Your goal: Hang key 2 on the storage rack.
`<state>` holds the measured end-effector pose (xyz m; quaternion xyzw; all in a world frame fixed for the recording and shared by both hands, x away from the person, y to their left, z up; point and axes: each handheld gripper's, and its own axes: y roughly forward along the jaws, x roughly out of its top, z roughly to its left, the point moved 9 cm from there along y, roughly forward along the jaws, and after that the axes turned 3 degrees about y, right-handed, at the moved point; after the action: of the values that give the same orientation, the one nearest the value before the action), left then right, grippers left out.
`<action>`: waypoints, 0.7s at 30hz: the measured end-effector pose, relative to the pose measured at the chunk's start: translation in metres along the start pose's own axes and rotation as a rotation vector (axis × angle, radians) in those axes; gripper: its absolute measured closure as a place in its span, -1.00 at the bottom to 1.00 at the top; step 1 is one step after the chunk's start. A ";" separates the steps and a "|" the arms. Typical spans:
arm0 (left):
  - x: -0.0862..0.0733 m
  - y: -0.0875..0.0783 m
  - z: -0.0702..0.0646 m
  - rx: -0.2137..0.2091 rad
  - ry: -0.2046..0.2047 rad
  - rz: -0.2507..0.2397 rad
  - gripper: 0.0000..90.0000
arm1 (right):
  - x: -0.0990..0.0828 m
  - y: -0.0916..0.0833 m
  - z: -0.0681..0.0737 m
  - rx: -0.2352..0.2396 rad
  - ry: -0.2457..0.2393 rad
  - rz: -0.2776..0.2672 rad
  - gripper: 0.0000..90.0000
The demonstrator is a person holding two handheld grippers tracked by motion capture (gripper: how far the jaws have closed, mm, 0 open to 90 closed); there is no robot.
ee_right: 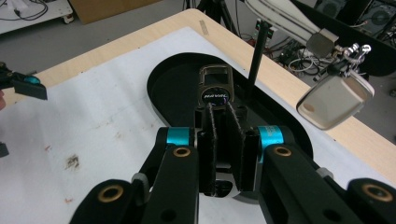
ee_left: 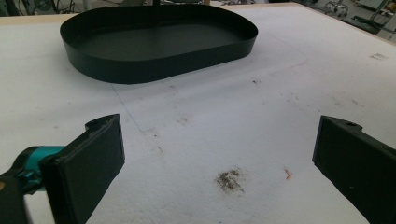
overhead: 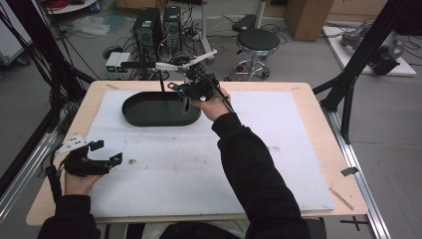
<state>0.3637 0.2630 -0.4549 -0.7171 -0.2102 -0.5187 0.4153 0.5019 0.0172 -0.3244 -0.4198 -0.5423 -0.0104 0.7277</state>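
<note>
A black oval tray lies at the back left of the white mat; its wall also faces the left gripper view as the tray. My right gripper hovers over the tray's right end. In the right gripper view the gripper is shut on a small dark fob with a metal loop and a round label, which sticks out above the tray floor. My left gripper rests at the mat's left side, and its jaws stand open over bare mat.
A thin black post rises from the tray's far side, with pale arms at its top and a beige rounded plate hanging near it. Dirt marks spot the mat. A stool and computer cases stand behind the table.
</note>
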 end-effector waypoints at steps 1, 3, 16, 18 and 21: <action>0.000 0.000 0.000 0.001 -0.001 -0.001 -0.94 | 0.003 0.002 -0.002 -0.006 0.005 0.006 0.85; 0.000 0.000 0.000 0.002 -0.001 -0.002 -0.94 | 0.009 0.006 -0.006 -0.014 0.009 -0.004 0.84; -0.001 0.000 0.001 -0.002 -0.001 -0.002 -0.94 | 0.033 0.033 -0.017 -0.049 0.033 -0.024 0.84; -0.001 0.000 0.001 -0.002 -0.001 -0.002 -0.94 | 0.036 0.037 -0.020 -0.056 0.047 -0.032 0.85; -0.001 -0.001 0.002 -0.003 -0.001 -0.002 -0.94 | 0.037 0.044 -0.025 -0.084 0.045 -0.021 0.84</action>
<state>0.3640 0.2647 -0.4555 -0.7178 -0.2103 -0.5189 0.4138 0.5576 0.0466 -0.3227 -0.4441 -0.5290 -0.0503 0.7214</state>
